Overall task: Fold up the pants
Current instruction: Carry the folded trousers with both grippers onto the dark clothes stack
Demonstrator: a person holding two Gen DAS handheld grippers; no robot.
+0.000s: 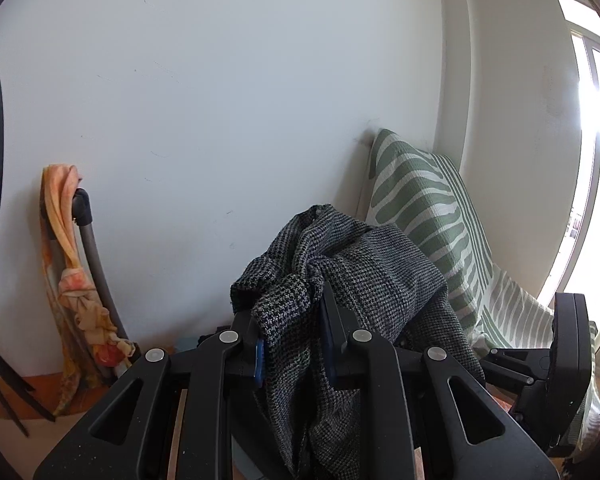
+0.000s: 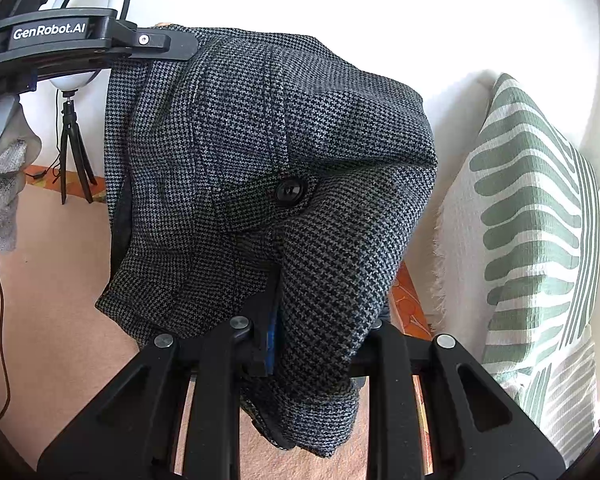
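The pants (image 1: 356, 280) are dark grey houndstooth cloth, held up in the air. My left gripper (image 1: 296, 344) is shut on a bunched edge of them, and cloth hangs down between its fingers. My right gripper (image 2: 296, 344) is shut on the waist part of the pants (image 2: 260, 152), near a black button (image 2: 290, 191); the cloth drapes over its fingers and hides the tips. The left gripper also shows in the right wrist view (image 2: 156, 44) at the upper left, gripping the far edge. The right gripper shows in the left wrist view (image 1: 560, 356) at the right.
A green and white striped cushion (image 1: 428, 208) leans against the white wall (image 1: 220, 100) to the right, also in the right wrist view (image 2: 532, 208). An orange patterned cloth (image 1: 72, 280) hangs on a grey frame at left. A ring light on a tripod (image 2: 72, 152) stands on the pinkish floor (image 2: 52, 280).
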